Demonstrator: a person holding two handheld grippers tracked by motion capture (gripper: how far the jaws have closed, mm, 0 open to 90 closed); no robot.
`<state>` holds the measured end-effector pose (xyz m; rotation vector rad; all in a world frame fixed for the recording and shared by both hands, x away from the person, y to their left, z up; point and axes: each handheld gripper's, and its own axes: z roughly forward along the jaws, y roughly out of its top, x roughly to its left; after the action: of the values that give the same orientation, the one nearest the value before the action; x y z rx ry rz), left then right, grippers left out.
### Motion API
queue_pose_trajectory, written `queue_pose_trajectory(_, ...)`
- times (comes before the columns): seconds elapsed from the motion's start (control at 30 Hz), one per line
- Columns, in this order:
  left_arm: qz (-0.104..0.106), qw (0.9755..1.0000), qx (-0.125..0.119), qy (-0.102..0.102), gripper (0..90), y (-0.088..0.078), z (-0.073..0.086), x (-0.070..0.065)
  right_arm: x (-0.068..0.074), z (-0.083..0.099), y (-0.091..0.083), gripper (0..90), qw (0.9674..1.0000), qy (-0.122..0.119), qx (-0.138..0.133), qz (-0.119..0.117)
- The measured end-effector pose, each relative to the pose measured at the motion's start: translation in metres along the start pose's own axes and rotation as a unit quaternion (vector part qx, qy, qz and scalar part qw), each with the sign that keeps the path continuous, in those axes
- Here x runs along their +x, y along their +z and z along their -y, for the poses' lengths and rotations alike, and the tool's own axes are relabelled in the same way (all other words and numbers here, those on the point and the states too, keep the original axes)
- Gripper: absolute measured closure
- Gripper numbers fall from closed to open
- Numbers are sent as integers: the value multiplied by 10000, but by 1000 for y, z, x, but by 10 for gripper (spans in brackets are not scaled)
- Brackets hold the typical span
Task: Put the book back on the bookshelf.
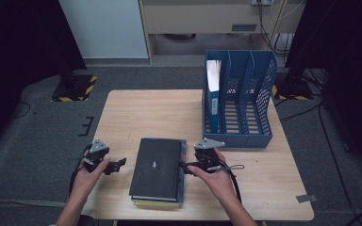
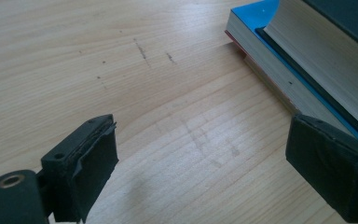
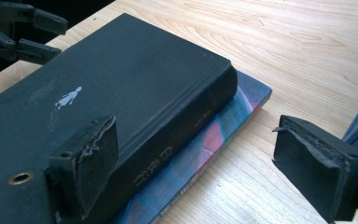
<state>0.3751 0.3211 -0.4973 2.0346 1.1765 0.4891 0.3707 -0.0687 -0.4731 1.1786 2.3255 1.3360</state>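
Light wood-grain bench (image 1: 136, 106), square-cornered, set on dark grey carpeted floor (image 1: 37, 136). Bench surface marked with small dark scuffs and specks (image 2: 142, 49) in the left gripper view. Grey tape patch (image 1: 307, 198) at the near right corner. Dark curtains (image 1: 14, 42) on both sides, left and right. White panel (image 1: 106, 28) against the far wall, beige cabinet (image 1: 198, 19) beside it. Black stand bases with yellow-black hazard stripes (image 1: 75, 88) at left and right of the far bench edge. Loose black cables (image 1: 327, 136) across the floor on the right. Dim, even lighting overall; far wall brighter.
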Motion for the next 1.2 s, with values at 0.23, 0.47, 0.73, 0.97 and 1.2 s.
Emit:
queue_pose_trajectory(0.23,141,9998,-75,125,84,-10,-7,-7,4,0,2,127,10000,-24,65,-71)
queue_pose_trajectory(0.47,398,9984,-143,383,110,-20,-20,-26,8,2,6,121,9998,-132,114,-135)
queue_pose_trajectory(0.73,719,9955,-9,622,117,-10,-32,-52,13,4,9,108,9993,-247,213,-185)
queue_pose_trajectory(0.97,1066,9928,58,546,181,-2,-32,-61,12,5,11,101,9993,-203,252,-200)
queue_pose_trajectory(1.2,1530,9871,143,457,272,6,-37,-64,16,7,16,92,9989,-238,324,-247)
